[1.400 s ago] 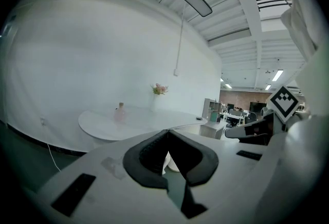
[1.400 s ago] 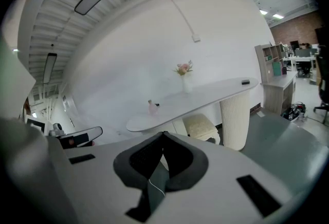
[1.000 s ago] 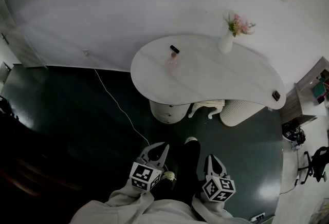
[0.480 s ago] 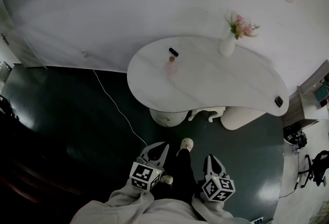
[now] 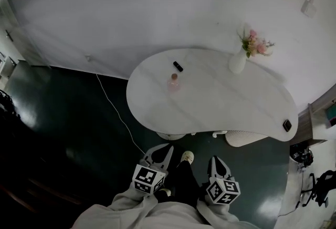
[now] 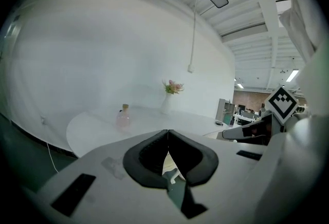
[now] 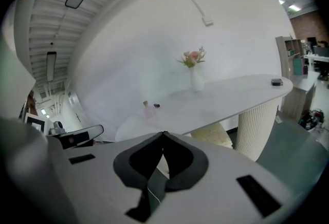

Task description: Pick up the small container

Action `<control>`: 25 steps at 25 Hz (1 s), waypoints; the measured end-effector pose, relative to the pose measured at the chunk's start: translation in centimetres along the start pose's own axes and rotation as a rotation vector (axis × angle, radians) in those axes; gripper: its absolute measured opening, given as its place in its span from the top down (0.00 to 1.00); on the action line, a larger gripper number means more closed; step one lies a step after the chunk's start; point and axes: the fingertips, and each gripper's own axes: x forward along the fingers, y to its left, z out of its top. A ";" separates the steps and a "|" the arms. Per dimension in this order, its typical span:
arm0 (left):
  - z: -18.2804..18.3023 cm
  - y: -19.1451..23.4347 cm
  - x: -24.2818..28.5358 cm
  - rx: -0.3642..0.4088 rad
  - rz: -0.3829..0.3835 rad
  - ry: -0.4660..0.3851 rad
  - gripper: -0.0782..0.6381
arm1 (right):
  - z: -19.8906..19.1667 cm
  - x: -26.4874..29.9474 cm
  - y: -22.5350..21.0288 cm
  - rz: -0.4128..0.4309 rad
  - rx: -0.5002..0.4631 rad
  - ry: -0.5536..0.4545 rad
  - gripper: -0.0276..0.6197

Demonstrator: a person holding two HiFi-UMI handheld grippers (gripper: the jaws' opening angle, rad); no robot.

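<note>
Left tool [image 5: 163, 148], right tool [image 5: 217, 160] closed, table [image 5: 220, 102] nearer

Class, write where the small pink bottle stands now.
Head view: the pink bottle stands at the left of the white table, near a small black object, far from the flower vase.

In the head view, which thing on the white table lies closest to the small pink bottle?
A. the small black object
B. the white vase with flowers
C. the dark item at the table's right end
A: the small black object lies just beyond the pink bottle, while the vase and the dark item sit far off along the table.
</note>
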 end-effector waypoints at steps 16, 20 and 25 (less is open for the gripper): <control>4.5 2.2 13.3 -0.002 0.025 -0.015 0.87 | 8.7 9.4 -7.7 0.014 0.002 -0.011 0.88; 4.8 3.1 15.9 -0.011 0.046 -0.022 0.87 | 10.1 11.9 -9.2 0.034 -0.004 -0.013 0.88; 5.8 4.0 18.3 -0.008 0.072 -0.030 0.87 | 11.8 14.1 -10.6 0.050 0.000 -0.019 0.88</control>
